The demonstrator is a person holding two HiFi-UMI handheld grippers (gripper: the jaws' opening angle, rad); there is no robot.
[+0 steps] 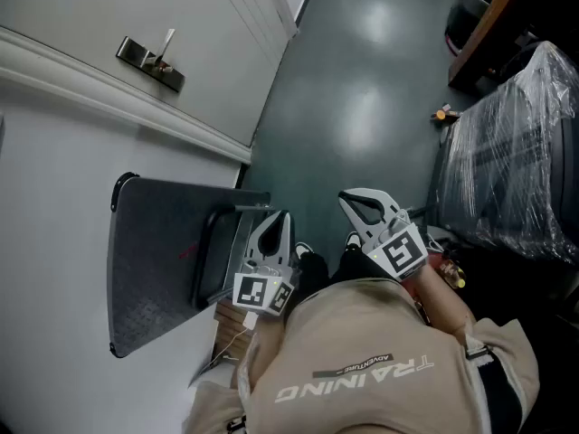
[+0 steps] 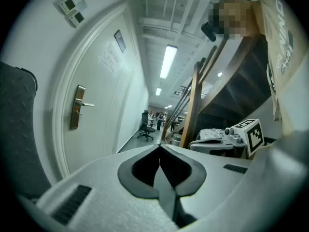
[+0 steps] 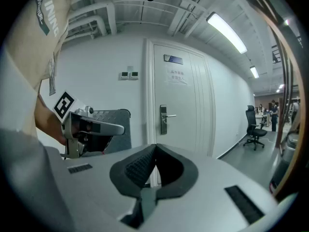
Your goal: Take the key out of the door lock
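Door lock plate (image 1: pixel 149 64) with lever handle: upper left of the head view, on the white door (image 1: pixel 81 12). I cannot make out a key at this size. Left tongs (image 1: pixel 274 231) and right tongs (image 1: pixel 364 204): low centre, both clenched on nothing, well apart from the lock. Grey panel (image 1: pixel 154 269): lower left.

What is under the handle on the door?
Under the handle, the metal lock plate runs on down the white door. Whether anything sits in the plate is too small to tell.
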